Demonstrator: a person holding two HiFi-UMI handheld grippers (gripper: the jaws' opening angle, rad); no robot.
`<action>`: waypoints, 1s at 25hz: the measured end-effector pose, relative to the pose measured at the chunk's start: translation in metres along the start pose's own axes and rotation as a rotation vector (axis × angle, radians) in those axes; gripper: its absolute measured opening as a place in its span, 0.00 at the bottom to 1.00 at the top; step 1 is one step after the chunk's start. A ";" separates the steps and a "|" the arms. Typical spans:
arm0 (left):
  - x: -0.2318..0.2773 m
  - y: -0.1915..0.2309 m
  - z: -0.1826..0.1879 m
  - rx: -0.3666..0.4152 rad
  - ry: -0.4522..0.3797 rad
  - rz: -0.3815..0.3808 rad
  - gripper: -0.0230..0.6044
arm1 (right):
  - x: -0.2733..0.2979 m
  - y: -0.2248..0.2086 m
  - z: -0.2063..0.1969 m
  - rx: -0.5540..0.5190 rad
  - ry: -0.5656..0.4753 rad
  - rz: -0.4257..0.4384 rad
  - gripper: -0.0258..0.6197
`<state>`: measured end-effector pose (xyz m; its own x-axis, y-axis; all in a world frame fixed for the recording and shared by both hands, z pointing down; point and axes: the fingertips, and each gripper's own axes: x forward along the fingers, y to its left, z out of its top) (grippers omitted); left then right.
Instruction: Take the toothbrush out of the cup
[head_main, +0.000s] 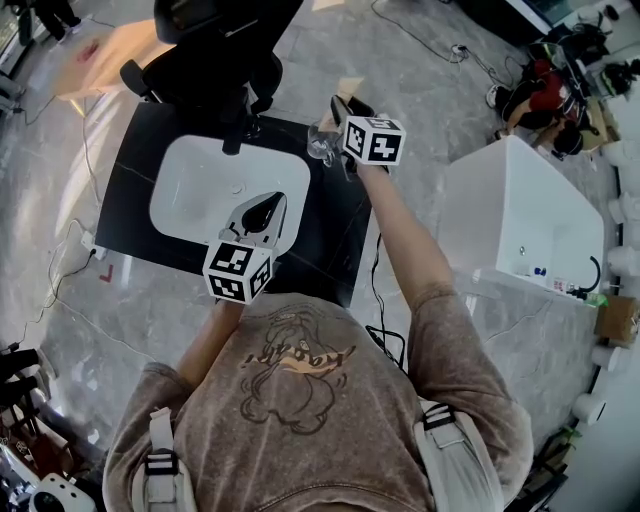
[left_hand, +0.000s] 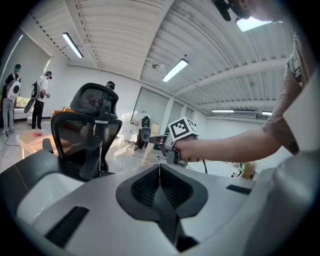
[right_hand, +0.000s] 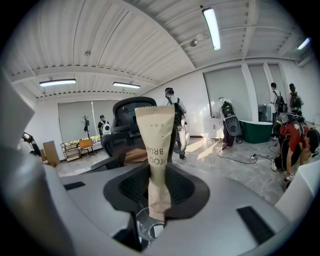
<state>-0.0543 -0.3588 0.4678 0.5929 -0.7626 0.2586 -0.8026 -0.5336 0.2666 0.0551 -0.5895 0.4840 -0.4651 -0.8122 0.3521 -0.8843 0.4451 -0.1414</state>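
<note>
A toothbrush in a tall beige paper wrapper (right_hand: 159, 160) stands upright between the jaws of my right gripper (right_hand: 157, 192), which is shut on its lower part. Its bottom end hangs just above the mouth of a clear glass cup (right_hand: 146, 229). From the head view, the right gripper (head_main: 341, 112) is held over the cup (head_main: 320, 146) at the far right corner of the black counter (head_main: 335, 235). My left gripper (head_main: 266, 205) hovers over the front of the white sink (head_main: 195, 185). Its jaws (left_hand: 159, 166) are shut with nothing in them.
A black office chair (head_main: 215, 50) stands behind the counter. A white cabinet (head_main: 520, 210) is at the right, with cables on the grey floor. Several people stand in the background (left_hand: 39, 102).
</note>
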 end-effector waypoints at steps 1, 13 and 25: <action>0.000 -0.001 0.000 0.000 -0.002 -0.003 0.07 | -0.004 0.001 0.003 -0.003 -0.005 0.002 0.22; 0.003 -0.013 0.003 0.001 -0.010 -0.038 0.07 | -0.073 0.032 0.012 -0.013 -0.060 0.045 0.22; 0.002 -0.026 0.006 0.014 -0.013 -0.061 0.07 | -0.171 0.074 -0.017 -0.028 -0.125 0.040 0.22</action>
<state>-0.0328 -0.3493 0.4557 0.6396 -0.7335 0.2298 -0.7661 -0.5840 0.2684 0.0698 -0.4109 0.4294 -0.5031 -0.8335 0.2284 -0.8642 0.4869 -0.1267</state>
